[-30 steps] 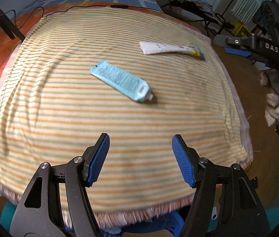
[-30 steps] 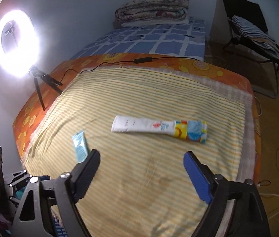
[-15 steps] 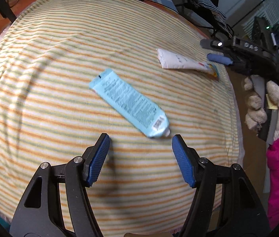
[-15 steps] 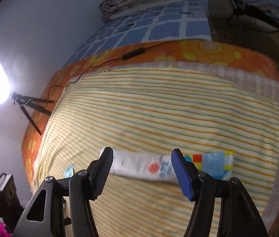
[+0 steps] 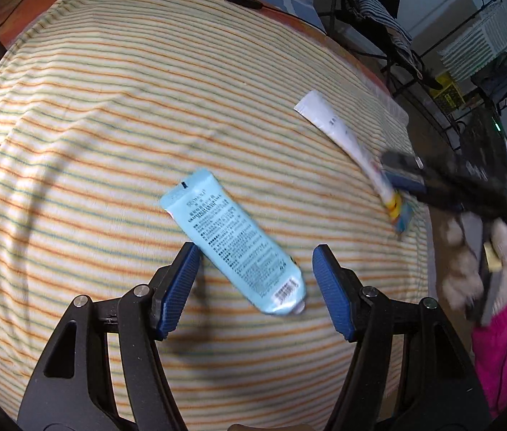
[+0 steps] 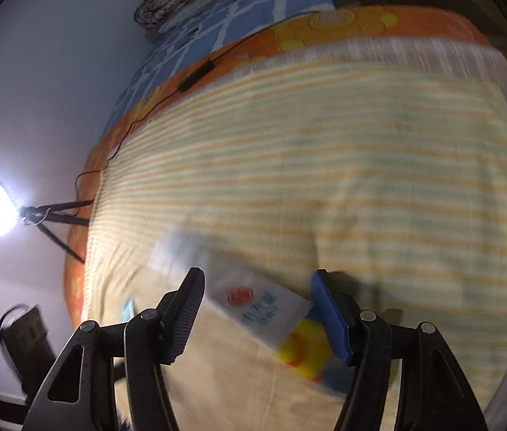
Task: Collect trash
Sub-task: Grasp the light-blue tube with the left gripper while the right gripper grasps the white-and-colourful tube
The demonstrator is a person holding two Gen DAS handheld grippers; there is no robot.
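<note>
Both hand-held grippers dropped closer: left [image 5: 255,287] brackets the blue tube [image 5: 233,242], right [image 6: 257,312] the white tube [image 6: 253,309] (both agape, gripping nothing).

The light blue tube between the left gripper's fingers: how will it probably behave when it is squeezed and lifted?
The light blue tube lies flat, so it should not roll. It looks soft and nearly empty, so it may buckle and feel light. The left gripper straddles it, open.

Striped cloth [image 5: 110,136]: woven, matt. Blue tube [image 5: 233,240]: smooth plastic, slight sheen. Left tool [image 5: 253,287] pads [image 5: 181,287]: ribbed blue rubber; frame matt black plastic.
</note>
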